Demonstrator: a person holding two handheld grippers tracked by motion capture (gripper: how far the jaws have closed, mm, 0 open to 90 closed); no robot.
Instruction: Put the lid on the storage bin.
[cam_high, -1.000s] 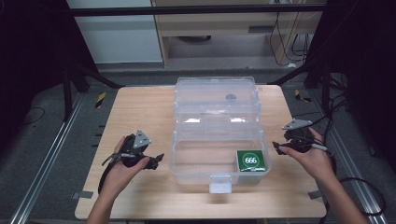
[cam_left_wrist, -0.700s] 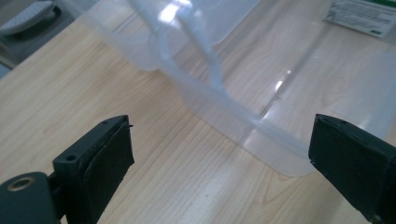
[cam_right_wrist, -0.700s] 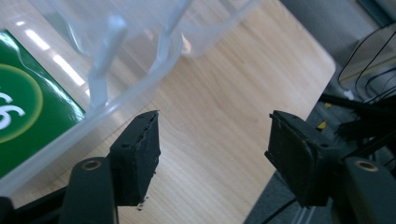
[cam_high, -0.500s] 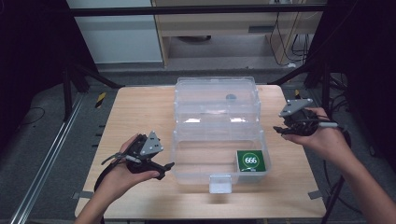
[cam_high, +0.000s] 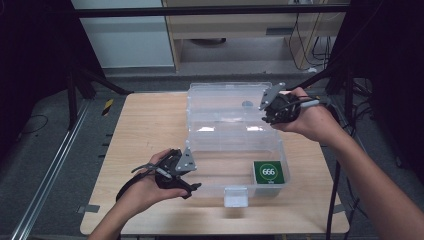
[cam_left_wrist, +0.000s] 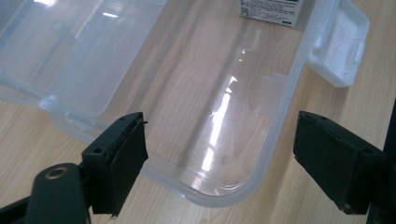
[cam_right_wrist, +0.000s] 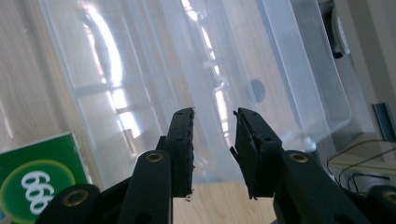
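A clear plastic box (cam_high: 193, 145) stands open on the table, its lid (cam_high: 225, 97) laid back behind it. A green "666" pack (cam_high: 270, 172) lies in the box's front right corner. My left gripper (cam_high: 194, 176) is at the box's front left corner. Its jaws have just closed a little but stand wide, and in the left gripper view (cam_left_wrist: 219, 154) they straddle the rounded corner rim (cam_left_wrist: 280, 107) without touching it. My right gripper (cam_high: 267, 116) is held up over the lid's right edge. Its jaws (cam_right_wrist: 212, 135) have just been closing to a narrow gap with nothing pinched.
The box's white front latch (cam_high: 235, 196) hangs over the wooden table (cam_high: 145, 125) near the front edge. A dark round mark (cam_high: 247, 104) shows on the lid. Metal rails run along the floor at left, and cables hang at right.
My right hand has risen and gone back from the box's right side to the lid's right edge, its jaws narrowing. My left hand has moved right to the box's front left corner.
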